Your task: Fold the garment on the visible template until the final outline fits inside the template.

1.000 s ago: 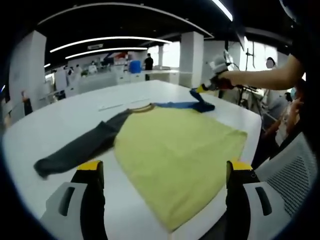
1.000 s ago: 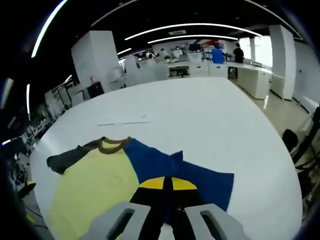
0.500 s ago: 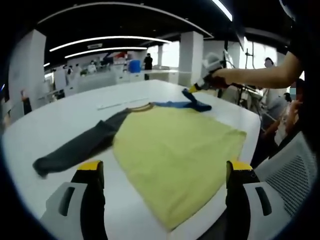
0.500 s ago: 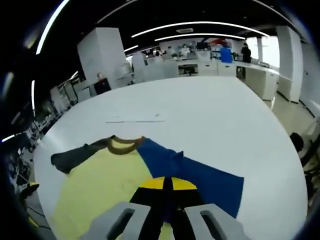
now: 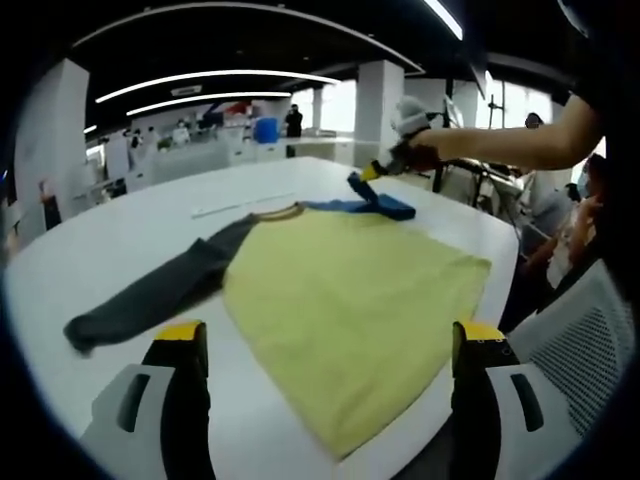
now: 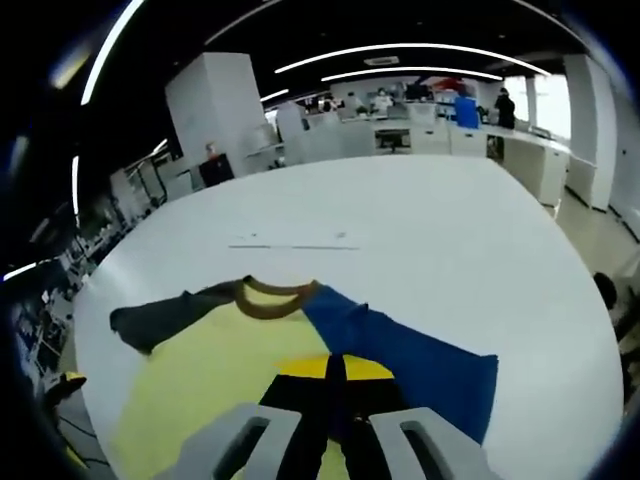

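Shirt [image 5: 350, 290] lies flat on white worktop [image 5: 120, 230], center of left gripper view: yellow body, grey sleeve [image 5: 150, 300] stretched to lower left, blue sleeve [image 5: 375, 203] at upper right. No template outline can be made out on the worktop; a thin pale strip [image 5: 245, 207] lies past the collar, unclear what it is.

Right claw [image 5: 372, 172] sits at upper right of left gripper view, held out on the person's arm [image 5: 510, 145], clamped on the blue sleeve end and lifted off the worktop, likely so the sleeve can be carried inward over the yellow body. In right gripper view its jaws are together at bottom center, blue cloth pinched between them, collar [image 6: 272, 297] just above.

Left claw [image 5: 330, 350] has jaws wide apart at bottom of its view, holding nothing, parked back from the hem, probably waiting for the grey sleeve.

Fold looks early: both sleeves not yet tucked in.
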`<state>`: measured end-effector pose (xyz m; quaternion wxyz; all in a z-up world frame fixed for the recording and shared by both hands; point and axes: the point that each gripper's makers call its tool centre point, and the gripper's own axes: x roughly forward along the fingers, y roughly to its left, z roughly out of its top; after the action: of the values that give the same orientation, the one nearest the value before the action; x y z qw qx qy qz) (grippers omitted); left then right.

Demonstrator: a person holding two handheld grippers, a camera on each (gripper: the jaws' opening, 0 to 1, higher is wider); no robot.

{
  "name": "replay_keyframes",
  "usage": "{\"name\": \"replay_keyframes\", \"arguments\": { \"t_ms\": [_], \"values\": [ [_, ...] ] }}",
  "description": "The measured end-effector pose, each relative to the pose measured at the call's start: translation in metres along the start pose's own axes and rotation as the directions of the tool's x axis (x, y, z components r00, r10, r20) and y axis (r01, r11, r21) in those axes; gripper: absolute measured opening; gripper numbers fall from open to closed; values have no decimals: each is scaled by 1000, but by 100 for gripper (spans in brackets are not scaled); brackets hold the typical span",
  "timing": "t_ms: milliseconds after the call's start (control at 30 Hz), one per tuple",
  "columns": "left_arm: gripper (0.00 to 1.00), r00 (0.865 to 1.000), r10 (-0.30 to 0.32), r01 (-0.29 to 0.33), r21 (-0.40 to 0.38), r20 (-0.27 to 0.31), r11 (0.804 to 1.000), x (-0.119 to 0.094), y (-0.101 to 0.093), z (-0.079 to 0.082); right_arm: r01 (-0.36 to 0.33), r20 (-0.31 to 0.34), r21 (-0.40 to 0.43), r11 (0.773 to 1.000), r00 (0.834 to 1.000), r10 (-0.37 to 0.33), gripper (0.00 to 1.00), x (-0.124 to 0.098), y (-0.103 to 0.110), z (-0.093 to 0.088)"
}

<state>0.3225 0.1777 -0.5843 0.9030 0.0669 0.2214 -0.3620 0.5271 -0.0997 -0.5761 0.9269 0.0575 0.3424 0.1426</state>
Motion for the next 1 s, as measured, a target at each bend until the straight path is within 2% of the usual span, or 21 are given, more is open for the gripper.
{"name": "replay_keyframes", "arguments": {
  "t_ms": [333,467,1000],
  "values": [
    [99,1000,1,-1,5,-6,1000,0,1,-2,-36,-7,-11,999,999,36,0,26,12,16],
    [98,1000,5,-5,3,-6,1000,-1,1,-3,-43,-21,-29,999,999,42,0,35,15,15],
    [98,1000,16,-16,-3,-8,1000,-2,2,-6,-121,-36,-91,988,992,118,0,57,56,23]
  ]
}}
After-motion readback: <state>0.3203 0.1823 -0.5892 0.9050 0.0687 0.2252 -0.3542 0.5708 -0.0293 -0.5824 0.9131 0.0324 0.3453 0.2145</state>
